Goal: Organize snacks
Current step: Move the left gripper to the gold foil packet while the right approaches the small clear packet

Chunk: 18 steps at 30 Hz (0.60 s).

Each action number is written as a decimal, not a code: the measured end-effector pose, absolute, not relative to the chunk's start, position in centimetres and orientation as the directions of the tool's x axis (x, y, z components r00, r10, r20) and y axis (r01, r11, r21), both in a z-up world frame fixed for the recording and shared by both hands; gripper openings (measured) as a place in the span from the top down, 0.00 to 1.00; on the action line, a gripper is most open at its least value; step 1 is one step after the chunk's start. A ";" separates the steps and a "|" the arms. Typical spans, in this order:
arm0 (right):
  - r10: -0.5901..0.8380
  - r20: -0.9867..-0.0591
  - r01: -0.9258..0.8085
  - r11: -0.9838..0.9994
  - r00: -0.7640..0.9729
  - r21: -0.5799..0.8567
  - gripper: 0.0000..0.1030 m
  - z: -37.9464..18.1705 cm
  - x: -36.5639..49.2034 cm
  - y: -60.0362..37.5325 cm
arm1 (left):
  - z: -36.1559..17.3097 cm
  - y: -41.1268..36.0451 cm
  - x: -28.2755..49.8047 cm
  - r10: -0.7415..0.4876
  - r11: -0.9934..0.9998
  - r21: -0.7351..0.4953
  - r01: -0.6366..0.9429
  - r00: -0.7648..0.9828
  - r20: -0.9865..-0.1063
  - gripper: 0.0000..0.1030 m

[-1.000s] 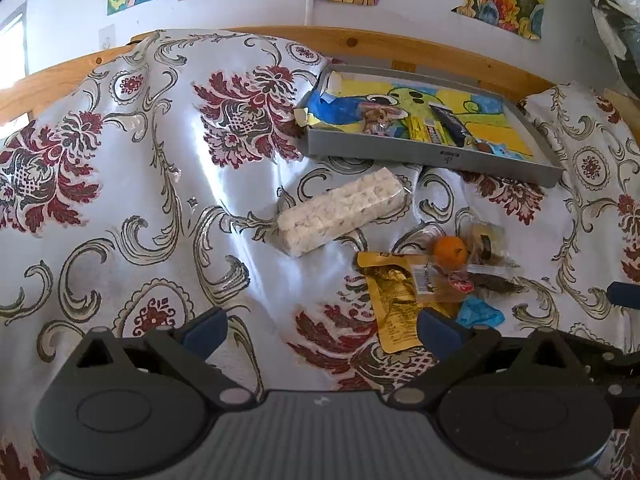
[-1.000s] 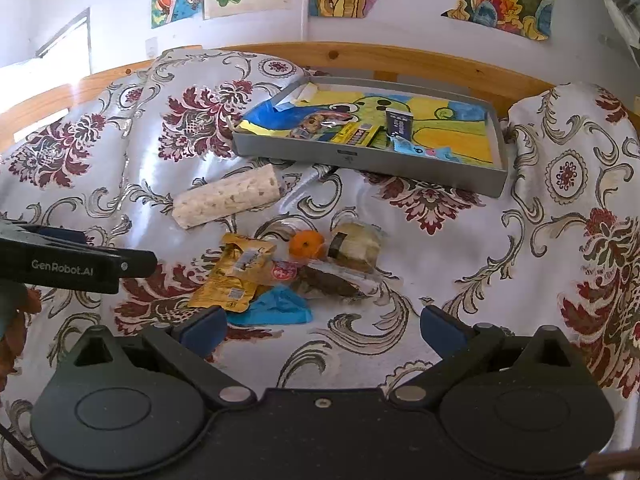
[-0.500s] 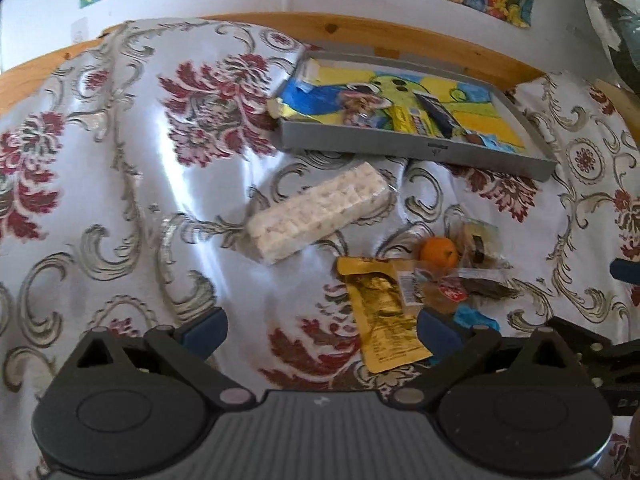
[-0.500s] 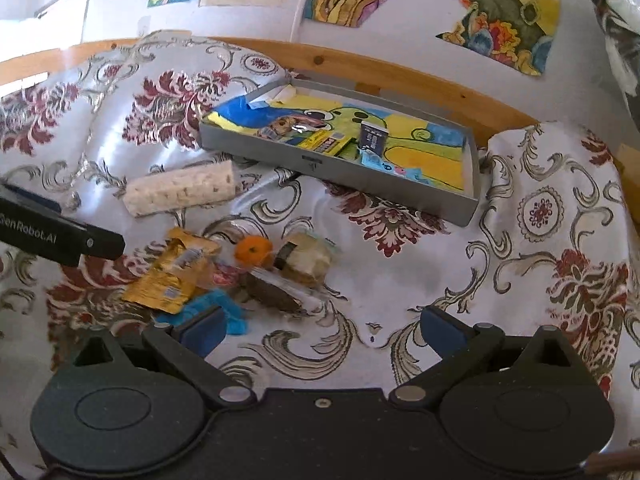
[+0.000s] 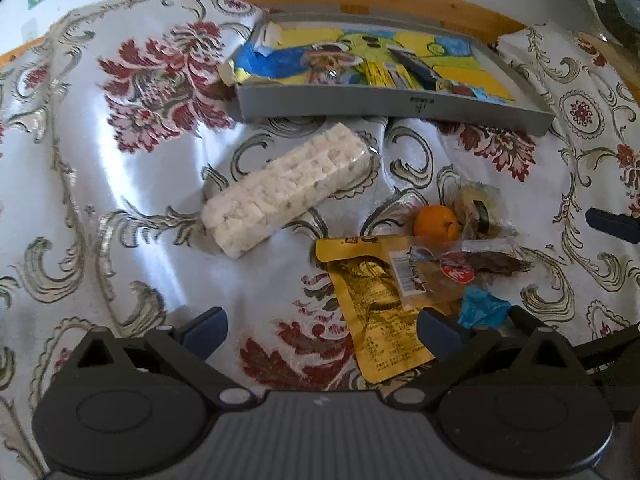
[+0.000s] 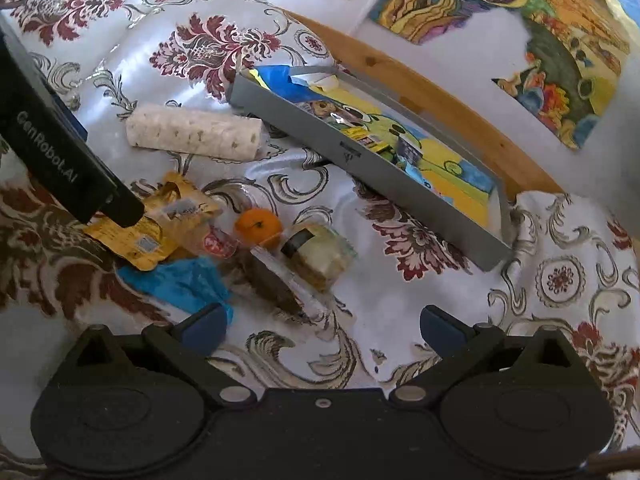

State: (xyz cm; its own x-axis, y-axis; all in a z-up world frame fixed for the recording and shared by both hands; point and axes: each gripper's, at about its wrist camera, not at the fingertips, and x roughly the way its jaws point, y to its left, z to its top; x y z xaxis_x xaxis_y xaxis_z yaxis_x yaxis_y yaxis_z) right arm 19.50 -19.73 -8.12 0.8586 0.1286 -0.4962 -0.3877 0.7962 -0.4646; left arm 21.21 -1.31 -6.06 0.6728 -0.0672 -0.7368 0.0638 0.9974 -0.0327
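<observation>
Left gripper (image 5: pixel 322 326): jaws wide, holding nothing, hovering over the patterned cloth (image 5: pixel 120 200). The yellow pouch (image 5: pixel 372 312) lies just inside its right fingertip (image 5: pixel 438 330); the blue wrapper (image 5: pixel 482 310) sits just beyond that same fingertip. The white block pack (image 5: pixel 288 184) lies ahead of the jaws, slightly left of centre and well apart from them, slanting up to the right.

Right gripper (image 6: pixel 322 326): jaws wide, likewise empty. Its left fingertip (image 6: pixel 204 326) is just beside the blue wrapper (image 6: pixel 180 280); bare cloth lies between the two fingertips. The dark snack in clear wrap (image 6: pixel 276 284) lies just ahead of the jaws, left of centre.

Loose cluster (seen from both cameras): an orange (image 6: pixel 258 224), a clear-wrapped pale snack with a dark band (image 6: pixel 316 254), a small clear packet with a red label (image 5: pixel 432 272) overlapping the yellow pouch. The left gripper's black body (image 6: pixel 60 148) crosses the left of the right-wrist view, its tip over the pouch.

Grey tray (image 5: pixel 392 106): at the far side of the cloth, beyond all loose snacks, with a coloured drawing on its floor and several small packets (image 5: pixel 384 74) inside.
</observation>
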 end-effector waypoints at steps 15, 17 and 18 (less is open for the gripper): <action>0.179 -0.411 -0.399 0.734 0.894 -0.549 0.07 -9.5 21.3 -19.1 | -7.6 -2.4 24.9 -0.164 0.986 -0.103 0.133 0.626 -0.762 0.01; 0.188 -0.402 -0.401 0.730 0.896 -0.553 0.10 -9.5 21.4 -19.0 | -7.6 -2.3 25.2 -0.168 0.985 -0.116 0.124 0.622 -0.765 0.01; 0.195 -0.397 -0.403 0.729 0.897 -0.553 0.12 -9.5 21.4 -18.9 | -7.6 -2.2 25.3 -0.170 0.985 -0.120 0.122 0.620 -0.766 0.01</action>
State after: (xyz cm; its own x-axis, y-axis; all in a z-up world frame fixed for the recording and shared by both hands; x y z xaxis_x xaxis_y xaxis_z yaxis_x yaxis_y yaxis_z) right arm 21.42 -18.95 -9.48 0.8969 0.1947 -0.3971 -0.4032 0.7291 -0.5531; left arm 25.33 -2.22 -7.60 0.6204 -0.1699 -0.7656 0.1220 0.9853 -0.1198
